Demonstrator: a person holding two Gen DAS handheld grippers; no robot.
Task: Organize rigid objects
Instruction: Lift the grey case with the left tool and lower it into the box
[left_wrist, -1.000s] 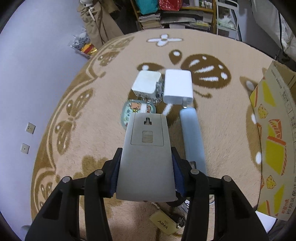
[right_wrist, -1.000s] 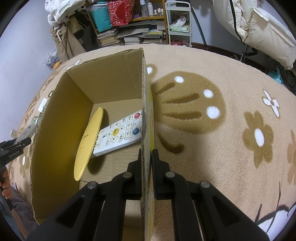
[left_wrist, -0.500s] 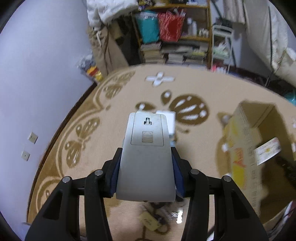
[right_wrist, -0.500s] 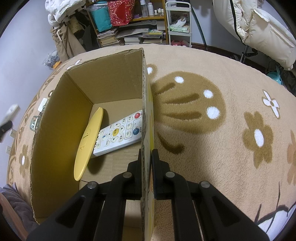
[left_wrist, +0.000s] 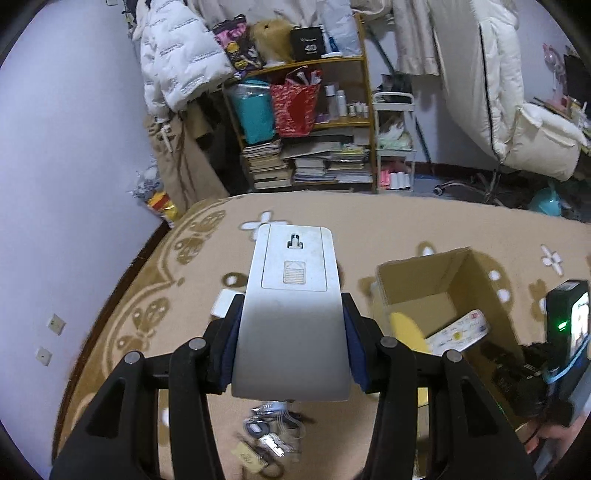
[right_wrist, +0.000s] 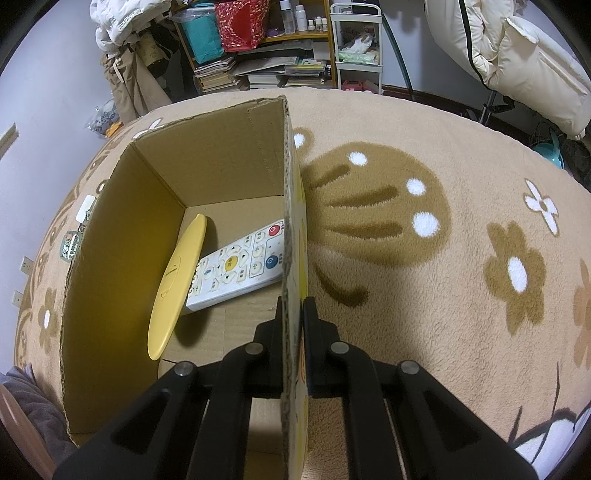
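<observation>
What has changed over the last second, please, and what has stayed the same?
The left tool, gripping the grey remote, rose from above the rug's clutter and swung toward the cardboard box. The right tool stays clamped on the box wall; the white remote and yellow item inside are unmoved.

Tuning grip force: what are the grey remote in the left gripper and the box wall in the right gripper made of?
Grey remote: looks like hard moulded plastic, matte; a seamed battery cover with a ribbed latch shows on its back. Box: corrugated cardboard, plain brown inside, printed yellow outside; fluting shows along the cut edge that the right gripper pinches. Left gripper clamps the remote's sides.
</observation>
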